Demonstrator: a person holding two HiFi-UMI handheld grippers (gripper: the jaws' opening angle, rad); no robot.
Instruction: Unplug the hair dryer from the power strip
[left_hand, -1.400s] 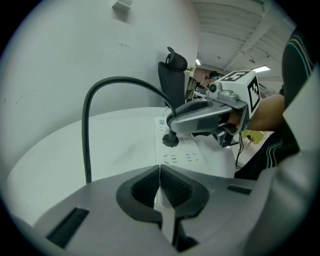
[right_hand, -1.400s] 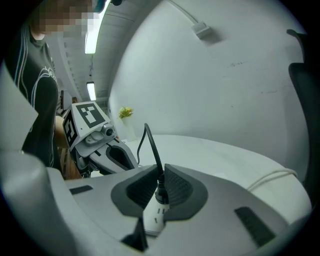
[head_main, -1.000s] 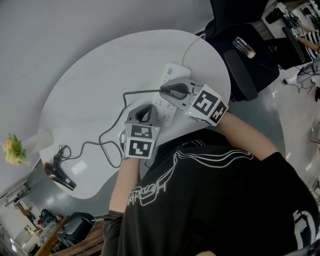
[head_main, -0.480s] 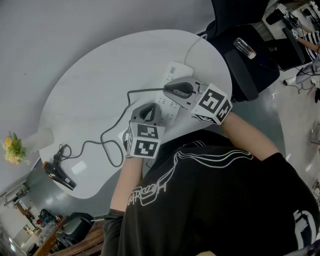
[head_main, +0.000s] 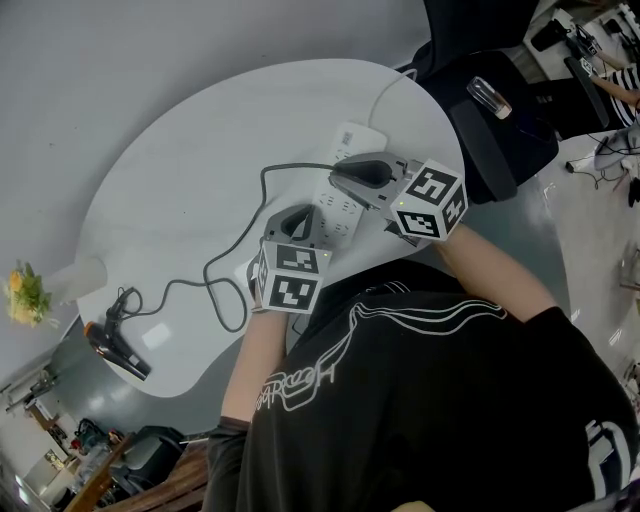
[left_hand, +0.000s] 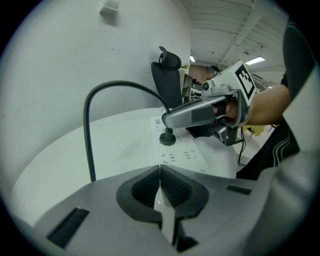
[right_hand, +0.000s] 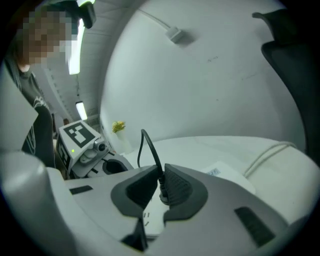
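Observation:
A white power strip (head_main: 337, 207) lies on the round white table (head_main: 180, 170). My right gripper (head_main: 342, 173) is shut on the hair dryer's black plug (right_hand: 160, 193) right at the strip's top face (left_hand: 181, 150); whether the prongs are still in the socket is hidden. The plug's black cord (head_main: 226, 262) arches up, then loops left to the black hair dryer (head_main: 118, 350) at the table's near-left edge. My left gripper (head_main: 296, 223) is shut, nothing between its pads, its tip resting over the strip's near end (left_hand: 160, 187).
The strip's own white cable (head_main: 384, 96) runs off the far table edge. A black office chair (head_main: 500, 125) with a bottle (head_main: 488, 95) on it stands at the right. A vase of flowers (head_main: 27, 290) is at the far left, a white card (head_main: 157, 335) near the dryer.
My right gripper has shifted up and to the right with the plug, its marker cube turning, and the cord's arch has followed. My left gripper has stayed on the strip.

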